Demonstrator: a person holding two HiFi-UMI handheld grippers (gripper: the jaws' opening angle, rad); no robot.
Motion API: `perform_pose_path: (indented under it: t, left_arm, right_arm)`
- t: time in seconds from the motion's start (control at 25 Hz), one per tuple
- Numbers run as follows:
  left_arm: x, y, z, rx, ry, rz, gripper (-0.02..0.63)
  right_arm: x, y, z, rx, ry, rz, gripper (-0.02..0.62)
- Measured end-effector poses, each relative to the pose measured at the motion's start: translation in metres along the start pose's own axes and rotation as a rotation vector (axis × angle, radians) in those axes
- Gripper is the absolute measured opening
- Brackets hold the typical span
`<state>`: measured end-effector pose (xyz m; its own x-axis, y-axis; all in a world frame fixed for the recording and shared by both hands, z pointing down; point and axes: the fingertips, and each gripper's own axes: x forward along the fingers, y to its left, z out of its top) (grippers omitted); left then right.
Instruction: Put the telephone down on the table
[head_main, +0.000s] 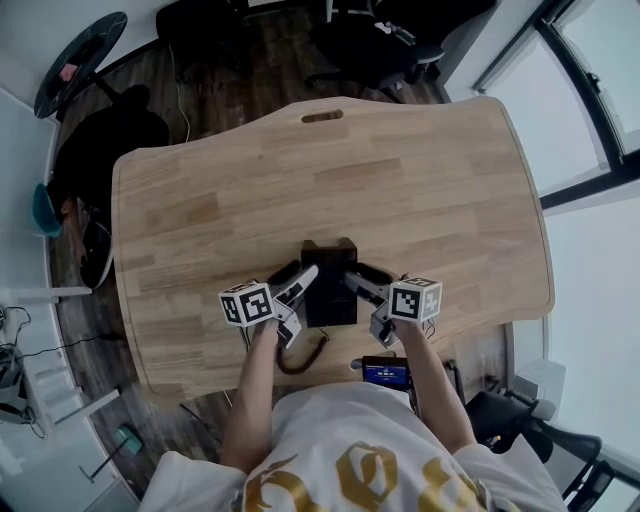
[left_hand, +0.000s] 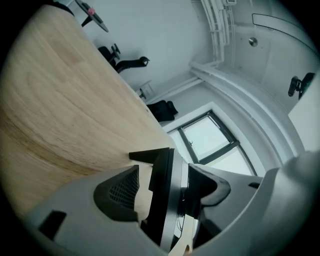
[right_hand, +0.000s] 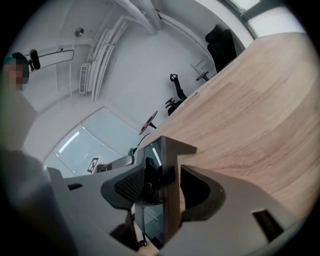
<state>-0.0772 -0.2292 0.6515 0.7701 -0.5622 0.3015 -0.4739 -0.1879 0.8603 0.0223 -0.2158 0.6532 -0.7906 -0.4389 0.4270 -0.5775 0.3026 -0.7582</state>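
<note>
**item: telephone** (head_main: 330, 283). black, boxy, resting on the wooden table (head_main: 420, 170) close to the near edge and about midway along it, directly ahead of the person. a dark coiled cord (head_main: 300, 357) curls from its near end toward the table's edge.

**item: left gripper** (head_main: 297, 277). at the telephone's left side, marker cube toward the person. its jaws are spread wide, and the telephone's thin edge stands between them. bare wood shows between one pad (left_hand: 122, 190) and the telephone. the opposite jaw sits close beside the other face (contact there is not clear). nothing is pinched.

**item: right gripper** (head_main: 363, 279). at the telephone's right side, mirroring the left one. the jaws stand around the telephone's edge, set narrower than the left pair. the ribbed pad (right_hand: 125, 187) lies right at the glossy side, which reflects it. the other jaw is just beside the outer face, with a thin sliver of table showing between them. the jaws are loosely parted and not clamped on the telephone.

**item: surroundings.**
- a small device with a blue-lit screen (head_main: 385, 373) sits below the table's near edge, beside the right forearm.
- dark office chairs (head_main: 385, 40) stand beyond the far side of the table.
- a round glass-topped side table (head_main: 80, 60) is on the wooden floor at the far left.
- a large window (head_main: 600, 100) runs along the right.
</note>
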Motion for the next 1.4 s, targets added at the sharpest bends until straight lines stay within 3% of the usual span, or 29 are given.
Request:
perform_pose_path:
  t: [0.08,0.24,0.4,0.52,0.64,0.84,1.2,1.4]
  left_arm:
    - [-0.010,-0.002,0.007,0.031,-0.044,0.021,0.280]
    - [-0.032,-0.010,0.016,0.139,-0.098,0.096,0.166]
    - [-0.046,-0.029,0.019,0.269,-0.109,0.158,0.020]
    - [-0.052,-0.048,0.015,0.343,-0.103,0.161,0.011]
    - [-0.060,-0.067,0.012,0.403,-0.110,0.161,0.009]
    - [-0.083,-0.093,0.014,0.535,-0.180,0.177,0.009]
    - [-0.108,-0.124,0.007,0.651,-0.245,0.170,0.009]
    - [-0.124,-0.142,0.022,0.728,-0.299,0.183,0.009]
  right_arm:
    - [-0.005,0.002,0.001,-0.062,-0.013,-0.050,0.210]
    - [-0.018,0.008,-0.003,-0.144,-0.047,-0.137,0.210]
    - [-0.033,0.018,0.002,-0.219,-0.104,-0.205,0.162]
    - [-0.044,0.031,0.007,-0.292,-0.145,-0.237,0.061]
    - [-0.055,0.045,0.010,-0.349,-0.180,-0.267,0.026]
    - [-0.071,0.079,0.008,-0.388,-0.244,-0.258,0.017]
    - [-0.090,0.120,0.005,-0.501,-0.334,-0.295,0.014]
    - [-0.101,0.134,0.017,-0.537,-0.392,-0.317,0.014]
